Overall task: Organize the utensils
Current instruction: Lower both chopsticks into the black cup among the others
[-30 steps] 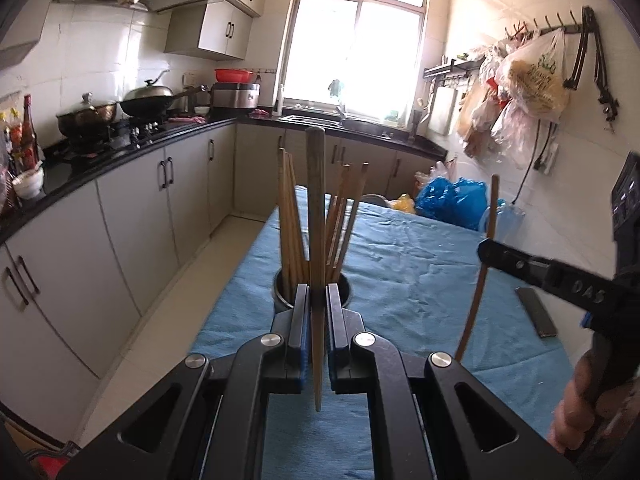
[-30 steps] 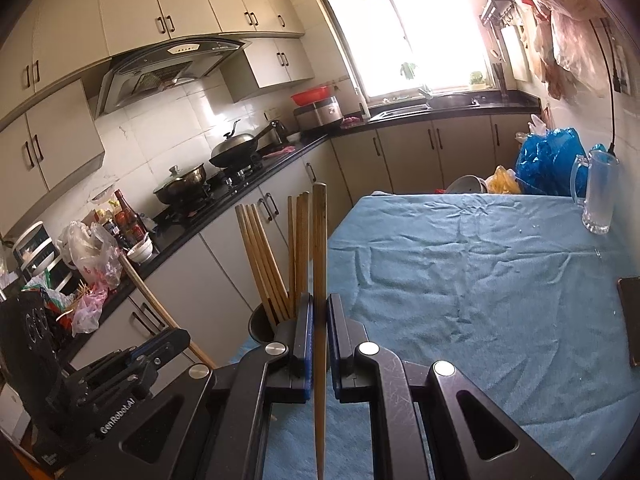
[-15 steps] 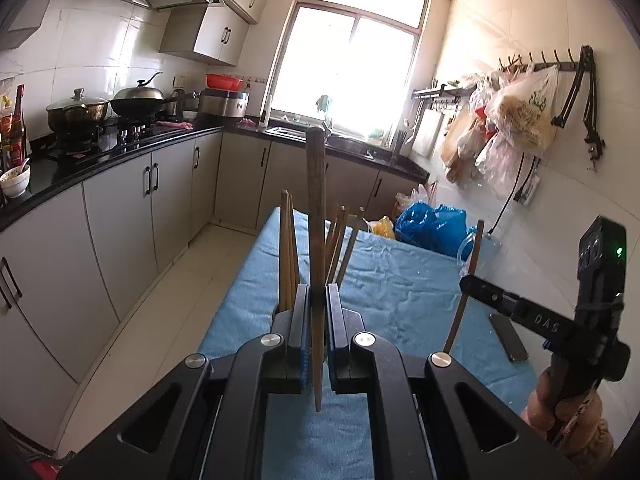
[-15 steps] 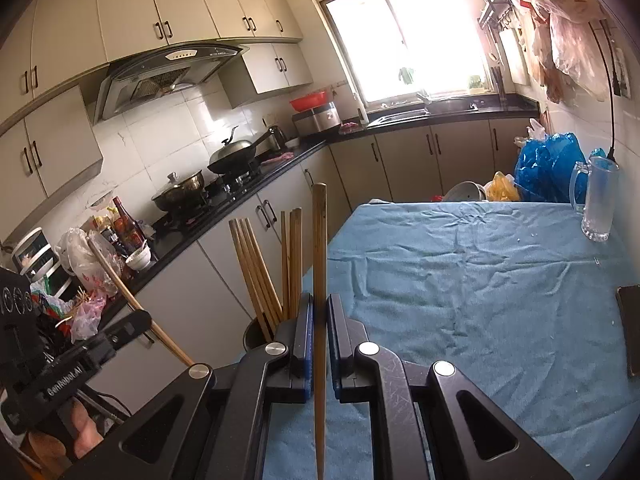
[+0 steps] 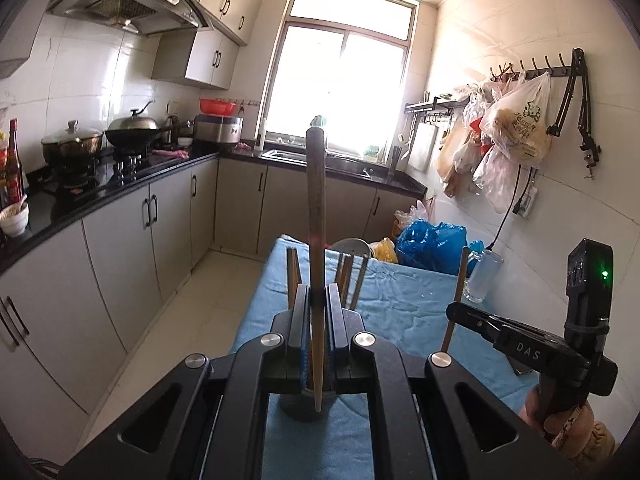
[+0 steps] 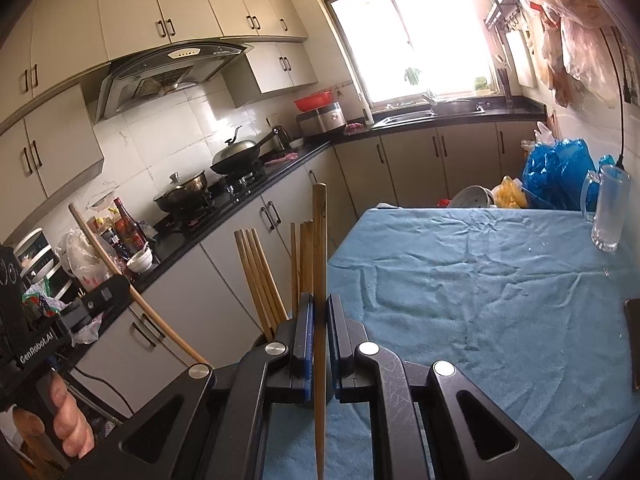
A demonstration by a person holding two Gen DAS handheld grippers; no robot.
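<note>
Left wrist: your left gripper point(image 5: 318, 300) pinches a long wooden chopstick point(image 5: 316, 220) upright above the round metal holder point(image 5: 298, 406); right gripper point(image 6: 318, 312) clamps another point(image 6: 319, 240), likely for dropping in.

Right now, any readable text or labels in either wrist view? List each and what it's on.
"DAS": white letters on the side of the right gripper, seen from the left wrist.
"GenRobot.AI": on the body of the left gripper, seen from the right wrist.
Print on the hanging plastic bag: too blurred.
Bottle labels: too small.

Both tongs, left point(image 5: 317, 300) and right point(image 6: 318, 308), clamped, side by side, angled slightly downward.
</note>
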